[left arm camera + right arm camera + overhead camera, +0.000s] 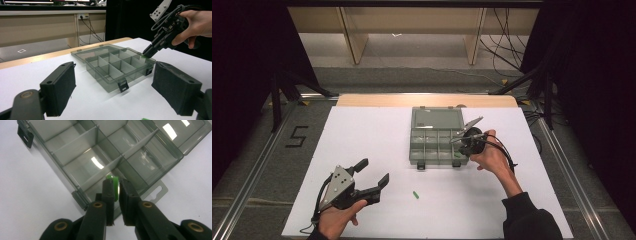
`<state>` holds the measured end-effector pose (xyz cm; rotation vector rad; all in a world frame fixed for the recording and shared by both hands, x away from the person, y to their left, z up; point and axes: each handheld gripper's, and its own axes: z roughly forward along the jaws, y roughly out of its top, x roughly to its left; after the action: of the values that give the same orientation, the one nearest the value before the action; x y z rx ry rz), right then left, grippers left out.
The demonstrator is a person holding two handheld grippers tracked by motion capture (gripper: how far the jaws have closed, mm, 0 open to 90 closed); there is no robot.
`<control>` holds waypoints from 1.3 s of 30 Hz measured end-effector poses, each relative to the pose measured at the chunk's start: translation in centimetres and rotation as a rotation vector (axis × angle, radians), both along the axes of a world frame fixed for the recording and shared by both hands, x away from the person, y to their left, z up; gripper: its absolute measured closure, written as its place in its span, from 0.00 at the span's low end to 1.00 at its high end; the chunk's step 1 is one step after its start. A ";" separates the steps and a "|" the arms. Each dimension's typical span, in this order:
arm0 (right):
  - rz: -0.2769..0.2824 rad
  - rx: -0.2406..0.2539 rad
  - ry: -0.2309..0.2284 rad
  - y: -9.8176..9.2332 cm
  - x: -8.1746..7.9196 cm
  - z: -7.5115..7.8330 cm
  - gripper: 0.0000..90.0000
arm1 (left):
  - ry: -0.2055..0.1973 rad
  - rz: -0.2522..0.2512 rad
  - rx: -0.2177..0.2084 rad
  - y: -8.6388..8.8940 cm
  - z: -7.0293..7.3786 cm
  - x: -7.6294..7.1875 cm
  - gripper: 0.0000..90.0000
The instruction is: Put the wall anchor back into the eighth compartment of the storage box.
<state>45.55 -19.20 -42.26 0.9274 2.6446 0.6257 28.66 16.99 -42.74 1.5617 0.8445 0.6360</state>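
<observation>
Right hand-held gripper [116, 187] pinching green piece [114, 185] over organiser box [75, 152].

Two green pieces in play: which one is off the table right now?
The green piece between the right gripper's fingers, over the organizer box's corner compartment. The other green piece lies on the white table.
</observation>
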 end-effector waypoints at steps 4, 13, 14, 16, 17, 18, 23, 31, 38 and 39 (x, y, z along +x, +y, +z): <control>0.007 0.013 -0.011 0.2 0.0 0.0 0.84 | 0.000 0.000 0.000 0.0 0.0 0.0 0.20; 0.024 0.101 -0.067 1.7 -1.1 1.7 0.53 | -0.002 -0.002 0.000 0.0 0.0 0.0 0.20; 0.013 0.122 -0.084 2.2 -1.4 2.0 0.49 | -0.001 0.000 -0.001 0.0 0.0 0.0 0.20; 0.018 0.119 -0.092 2.3 -1.5 2.1 0.47 | 0.001 0.000 -0.002 0.0 0.0 0.0 0.20; 0.027 0.147 -0.079 2.9 -1.8 2.3 0.44 | 0.000 -0.001 -0.002 0.0 0.0 0.0 0.20; 0.027 0.147 -0.079 2.9 -1.8 2.3 0.44 | 0.000 -0.001 -0.002 0.0 0.0 0.0 0.20; 0.042 0.150 -0.078 4.1 -2.5 2.6 0.39 | 0.001 0.002 -0.002 0.0 0.0 0.0 0.20; 0.084 0.134 -0.071 5.6 -3.5 2.5 0.38 | -0.001 0.000 -0.004 0.0 0.0 0.0 0.20; 0.123 0.132 -0.068 6.7 -4.3 2.4 0.37 | -0.001 0.001 -0.003 0.0 0.0 0.0 0.20; 0.132 0.128 -0.072 7.0 -4.5 2.3 0.37 | -0.001 0.001 -0.003 0.0 0.0 0.0 0.20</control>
<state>41.02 -12.15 -39.99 0.7518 2.6424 0.8513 28.61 17.04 -42.69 1.5581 0.8455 0.6355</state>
